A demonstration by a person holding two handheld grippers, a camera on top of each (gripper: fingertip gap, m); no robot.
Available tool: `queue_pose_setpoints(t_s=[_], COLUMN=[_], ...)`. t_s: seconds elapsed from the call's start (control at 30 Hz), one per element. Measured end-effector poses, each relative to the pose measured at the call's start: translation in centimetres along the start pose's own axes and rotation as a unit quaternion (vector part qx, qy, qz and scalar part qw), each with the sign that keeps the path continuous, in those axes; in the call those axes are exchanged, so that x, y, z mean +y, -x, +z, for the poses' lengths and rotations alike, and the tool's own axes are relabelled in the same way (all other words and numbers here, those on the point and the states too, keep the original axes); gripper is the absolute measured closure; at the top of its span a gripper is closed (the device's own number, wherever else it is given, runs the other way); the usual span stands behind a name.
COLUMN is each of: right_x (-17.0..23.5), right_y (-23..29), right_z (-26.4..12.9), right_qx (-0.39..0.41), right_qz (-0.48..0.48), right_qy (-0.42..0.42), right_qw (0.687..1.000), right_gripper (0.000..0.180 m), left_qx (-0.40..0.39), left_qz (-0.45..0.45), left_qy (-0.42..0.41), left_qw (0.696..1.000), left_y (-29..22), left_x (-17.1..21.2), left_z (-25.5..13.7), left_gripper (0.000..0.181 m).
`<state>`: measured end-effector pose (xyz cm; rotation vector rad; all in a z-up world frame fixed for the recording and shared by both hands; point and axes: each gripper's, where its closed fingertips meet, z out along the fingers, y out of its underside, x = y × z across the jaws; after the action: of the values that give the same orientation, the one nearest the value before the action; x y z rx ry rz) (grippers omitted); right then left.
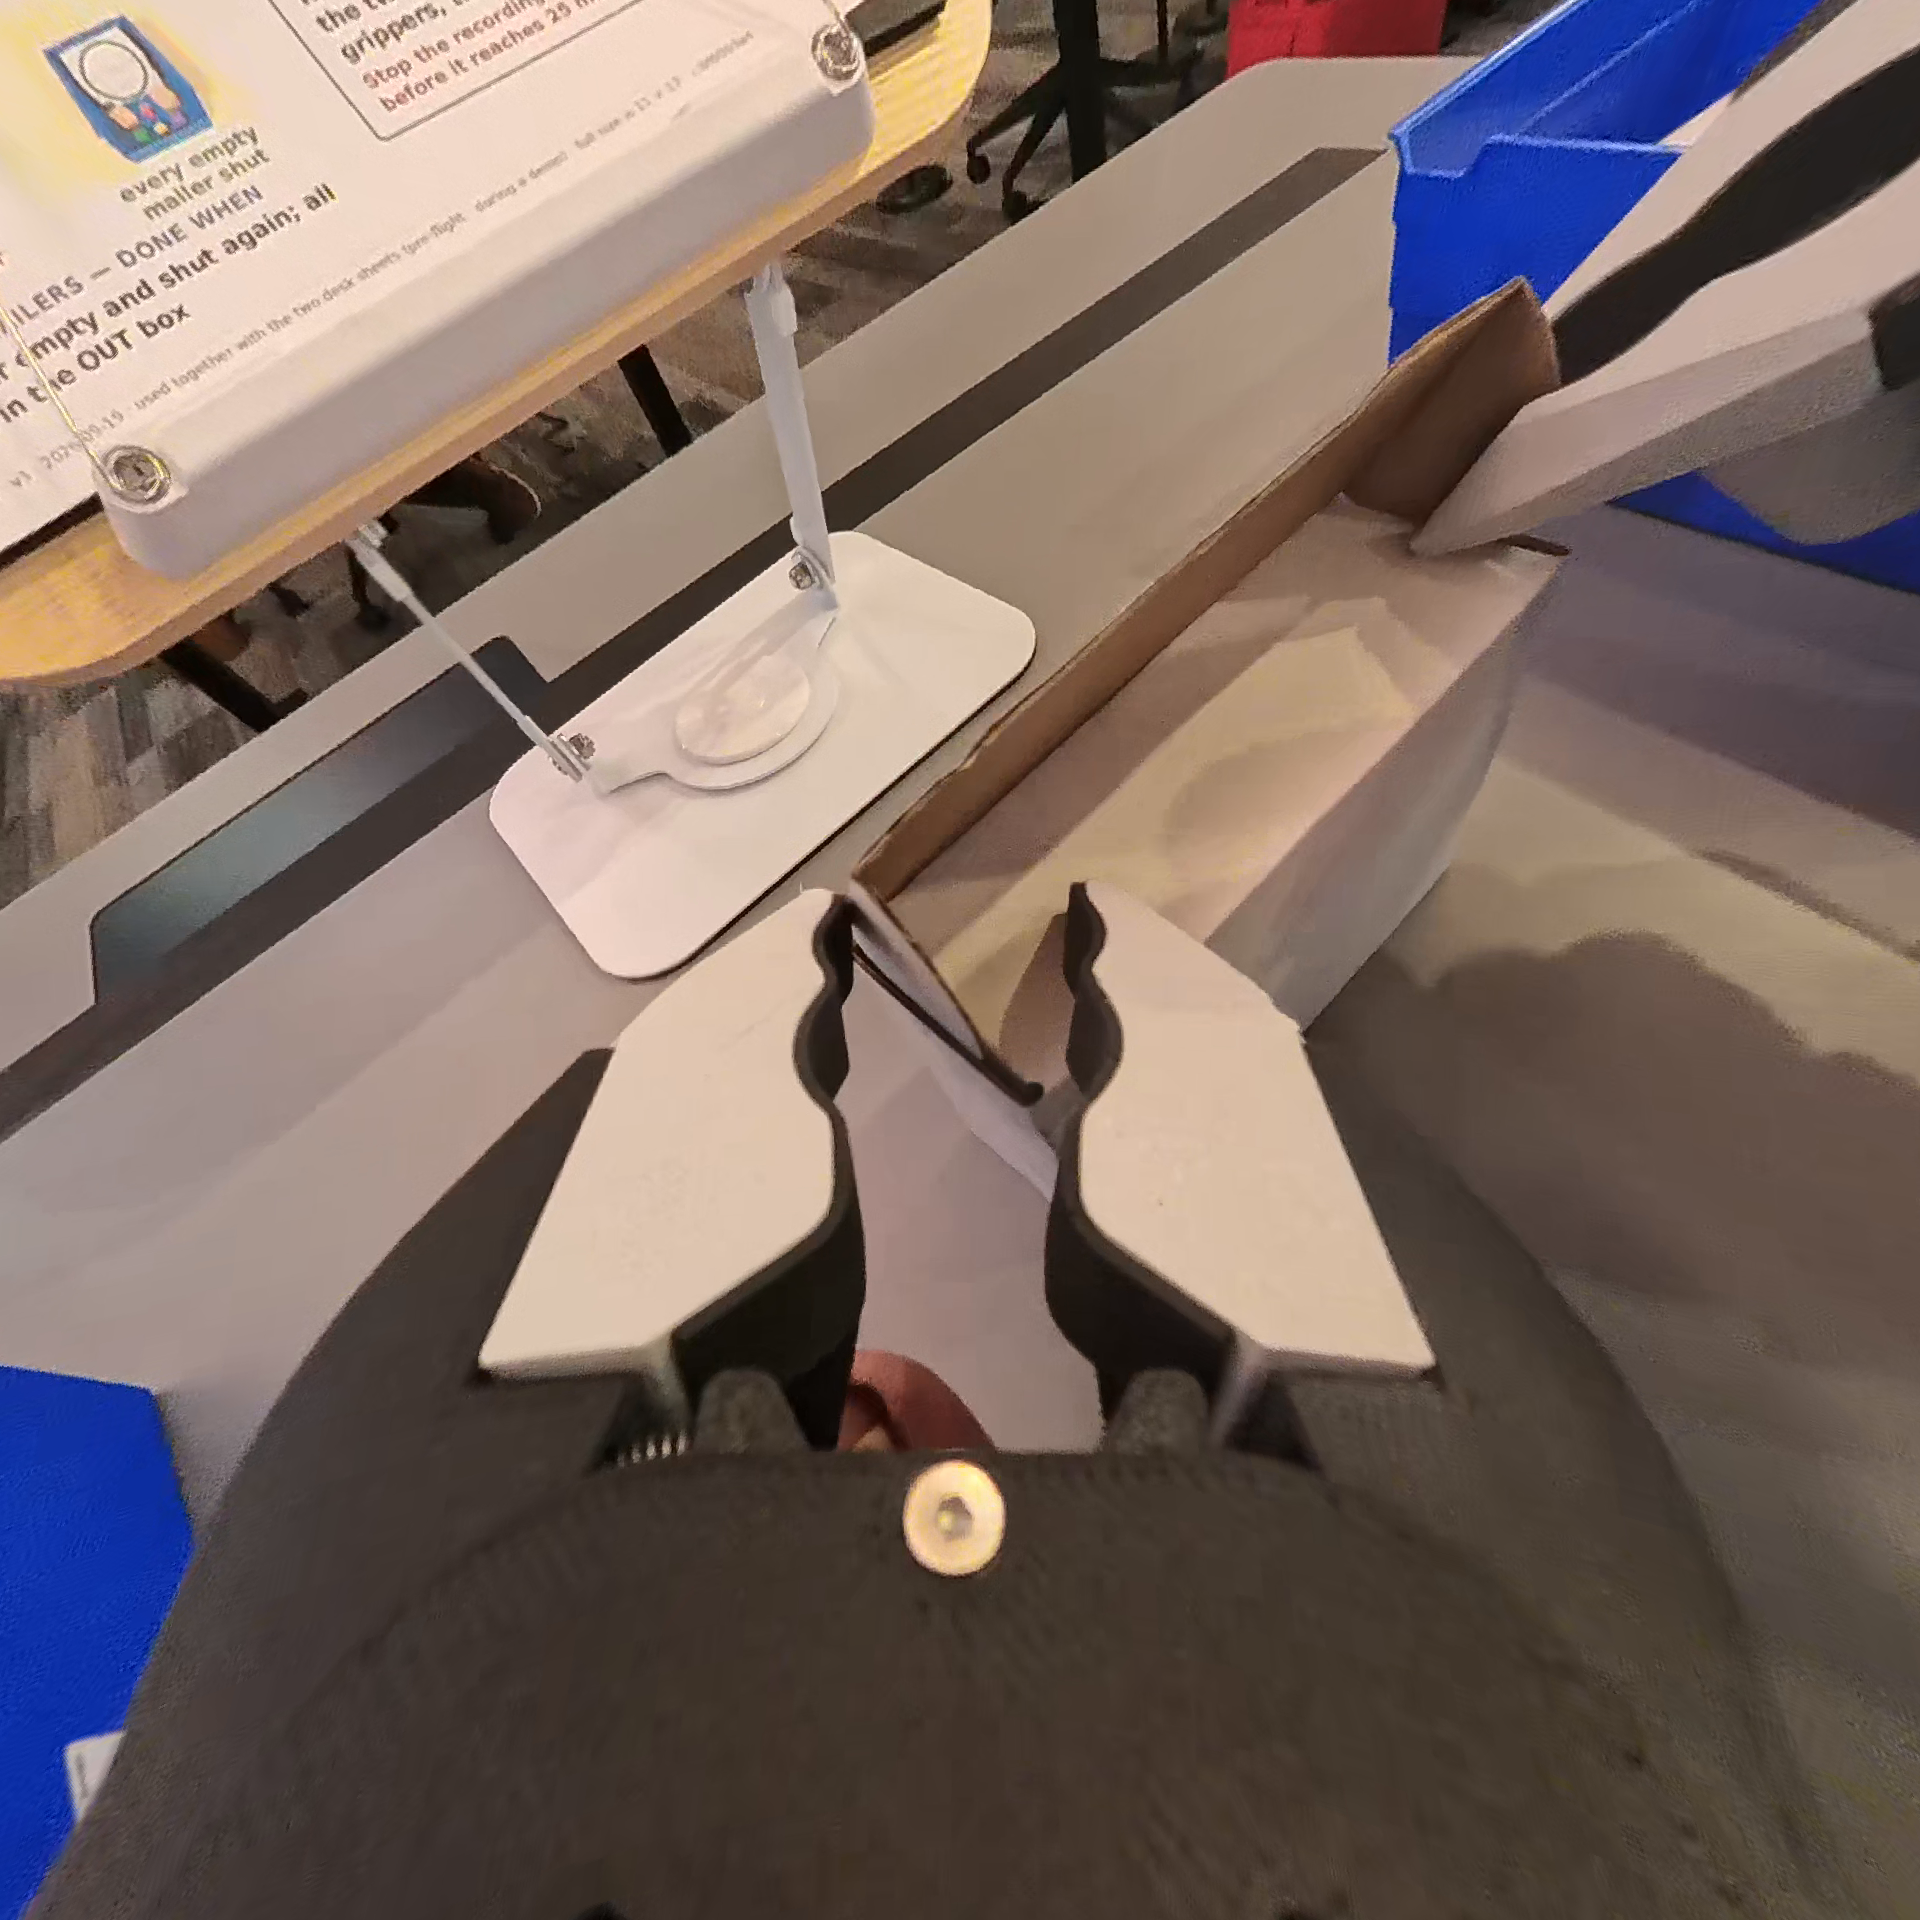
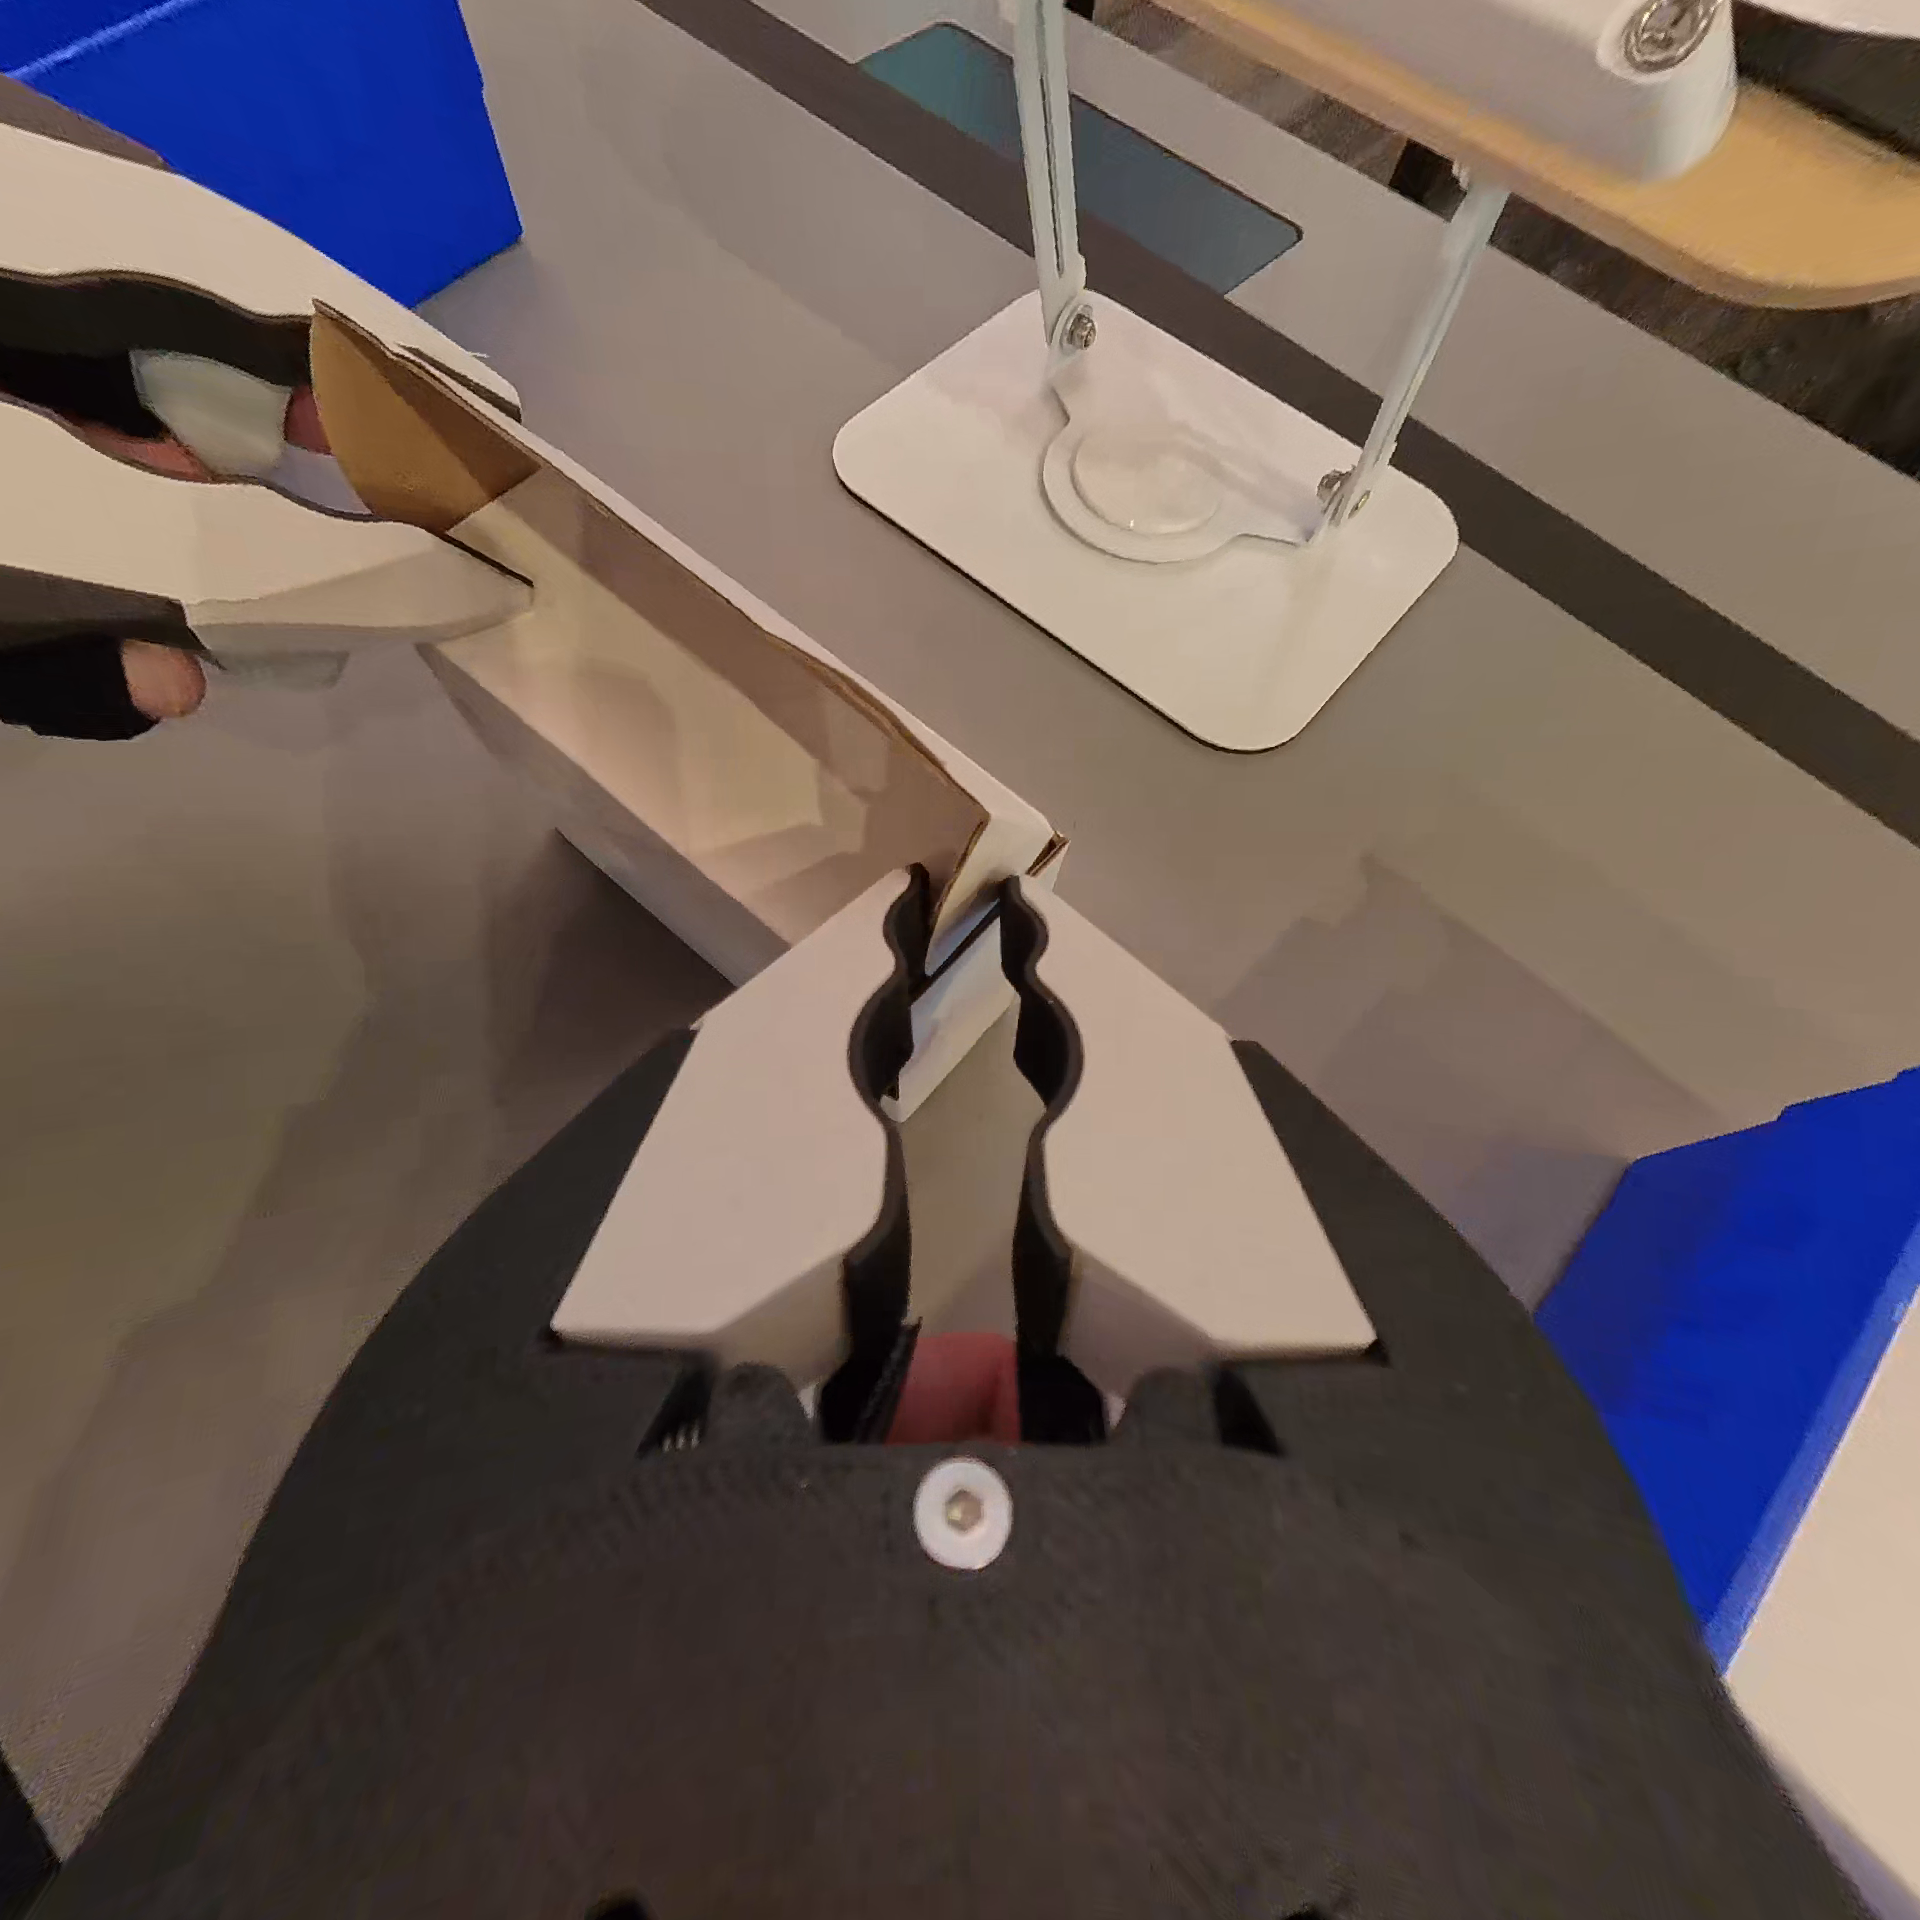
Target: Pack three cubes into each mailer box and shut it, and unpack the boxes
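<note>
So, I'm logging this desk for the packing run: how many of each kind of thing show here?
mailer box: 1
grippers, left gripper and right gripper: 2
blue bins: 2
white stand: 1
cubes: 0 in view
Total: 6
</note>
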<state>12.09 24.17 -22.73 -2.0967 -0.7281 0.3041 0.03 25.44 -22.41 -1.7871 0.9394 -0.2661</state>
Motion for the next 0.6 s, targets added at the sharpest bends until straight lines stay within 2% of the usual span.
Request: queue_pose_setpoints(t_s=[0.23, 0.4, 0.6], right_x=[0.2, 0.4, 0.6], right_y=[0.6, 0.7, 0.7], right_z=[-0.8, -0.9, -1.0], right_qx=[-0.019, -0.033, -0.045], right_qz=[-0.036, -0.053, -0.053], right_qy=[-0.009, -0.007, 0.001], right_qw=[0.999, 0.998, 0.998], right_gripper=[0.166, 0.162, 0.163], left_qx=[0.030, 0.029, 0.019], left_qz=[0.038, 0.093, 0.182], left_qy=[-0.036, -0.088, -0.078], left_qw=[0.998, 0.991, 0.980], left_y=[-0.7, -1.4, -1.5], left_x=[0.0, -1.6, -1.4], left_z=[-1.1, -2.0, -1.7], left_gripper=[0.142, 0.126, 0.124])
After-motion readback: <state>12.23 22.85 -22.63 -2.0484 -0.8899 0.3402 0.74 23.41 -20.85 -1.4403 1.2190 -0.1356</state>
